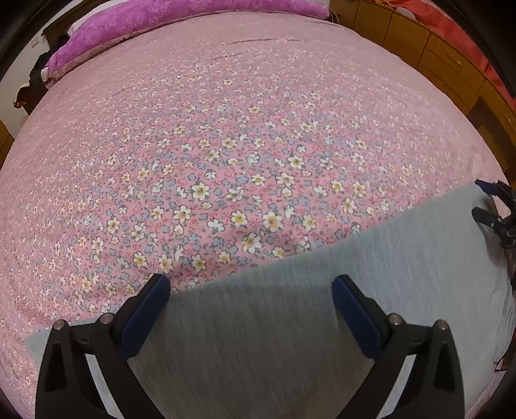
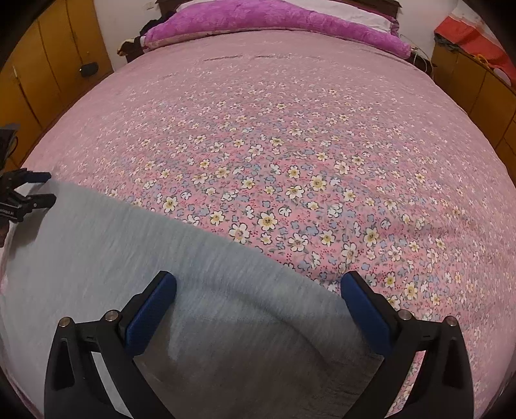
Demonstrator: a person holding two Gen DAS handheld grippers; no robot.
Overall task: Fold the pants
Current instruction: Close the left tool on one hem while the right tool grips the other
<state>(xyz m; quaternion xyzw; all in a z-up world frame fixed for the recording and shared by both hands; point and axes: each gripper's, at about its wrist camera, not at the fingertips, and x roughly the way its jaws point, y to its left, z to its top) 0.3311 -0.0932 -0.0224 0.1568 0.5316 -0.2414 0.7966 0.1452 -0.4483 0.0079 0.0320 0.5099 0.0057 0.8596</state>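
The light grey pants (image 1: 290,322) lie flat on the floral bedspread at the near edge of the bed, and they also show in the right wrist view (image 2: 145,264). My left gripper (image 1: 251,283) is open, its blue-padded fingers spread above the pants' far edge, holding nothing. My right gripper (image 2: 258,283) is open above the pants, with a soft crease running between its fingers. Each gripper shows at the edge of the other's view: the right one (image 1: 493,206) and the left one (image 2: 32,190), both open over the pants' ends.
The pink floral bedspread (image 1: 242,145) covers the bed beyond the pants. A purple quilt (image 2: 274,22) lies along the headboard. Wooden cabinets (image 2: 42,74) stand at the left and more wooden cabinets (image 1: 435,48) at the right side.
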